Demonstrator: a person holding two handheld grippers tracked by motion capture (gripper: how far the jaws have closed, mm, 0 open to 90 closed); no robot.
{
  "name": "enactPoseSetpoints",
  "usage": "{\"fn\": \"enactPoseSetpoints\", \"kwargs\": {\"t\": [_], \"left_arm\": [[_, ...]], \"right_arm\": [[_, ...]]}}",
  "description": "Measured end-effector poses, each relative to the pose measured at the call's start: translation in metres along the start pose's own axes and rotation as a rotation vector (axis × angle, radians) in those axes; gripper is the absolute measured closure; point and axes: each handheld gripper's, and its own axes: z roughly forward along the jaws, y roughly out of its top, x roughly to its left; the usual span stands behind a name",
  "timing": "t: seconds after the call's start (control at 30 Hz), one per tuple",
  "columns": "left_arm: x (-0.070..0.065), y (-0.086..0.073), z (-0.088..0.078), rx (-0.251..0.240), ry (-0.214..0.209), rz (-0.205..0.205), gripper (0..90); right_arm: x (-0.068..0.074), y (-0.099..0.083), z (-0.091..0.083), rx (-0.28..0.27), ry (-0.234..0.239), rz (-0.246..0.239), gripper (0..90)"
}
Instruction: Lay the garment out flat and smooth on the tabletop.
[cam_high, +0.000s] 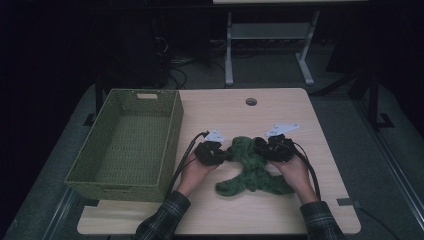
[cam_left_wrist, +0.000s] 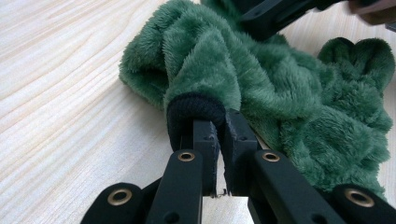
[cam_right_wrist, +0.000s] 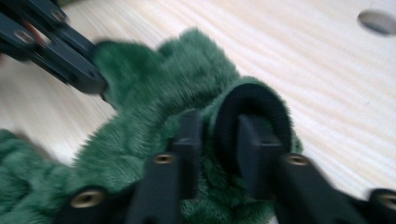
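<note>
A fuzzy green garment (cam_high: 252, 170) lies crumpled on the wooden table (cam_high: 285, 115), between my two hands. My left gripper (cam_high: 229, 156) comes in from its left side. In the left gripper view the gripper (cam_left_wrist: 220, 126) is shut on the garment's dark ribbed cuff (cam_left_wrist: 191, 107). My right gripper (cam_high: 256, 146) meets the garment's upper right part. In the right gripper view, which is blurred, another black cuff (cam_right_wrist: 254, 100) is pinched between the jaws of that gripper (cam_right_wrist: 219, 126). The green pile (cam_right_wrist: 159, 93) bunches between both grippers.
A green woven basket (cam_high: 172, 135) stands on the table's left side with nothing inside it. A round cable hole (cam_high: 251, 101) sits near the far edge. Cables trail from both grippers back along the forearms. A white desk frame (cam_high: 270, 40) stands on the floor beyond.
</note>
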Motion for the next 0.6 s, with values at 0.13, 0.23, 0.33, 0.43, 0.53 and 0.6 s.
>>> {"fn": "enactPoseSetpoints", "kwargs": {"t": [0.13,0.23,0.33,0.43,0.53,0.6], "left_arm": [[0.001,0.000,-0.001,-0.002,0.006,-0.006,85.5],[0.002,0.001,-0.006,-0.013,0.026,-0.004,85.9],[0.003,0.003,-0.018,-0.038,0.060,-0.020,85.9],[-0.001,0.003,-0.025,-0.032,0.067,-0.012,86.0],[-0.006,-0.002,-0.023,-0.002,0.058,-0.005,86.1],[-0.008,-0.004,-0.020,0.015,0.055,-0.010,86.1]], "right_arm": [[-0.003,-0.002,0.001,0.005,0.004,0.003,84.6],[-0.008,-0.002,-0.021,-0.057,-0.020,0.003,85.7],[-0.018,-0.007,-0.043,-0.097,-0.025,0.025,86.0],[-0.025,-0.019,-0.058,-0.098,-0.020,0.050,86.4],[-0.029,-0.037,-0.063,-0.083,0.013,0.093,86.8],[-0.029,-0.050,-0.059,-0.049,0.038,0.126,86.9]]}}
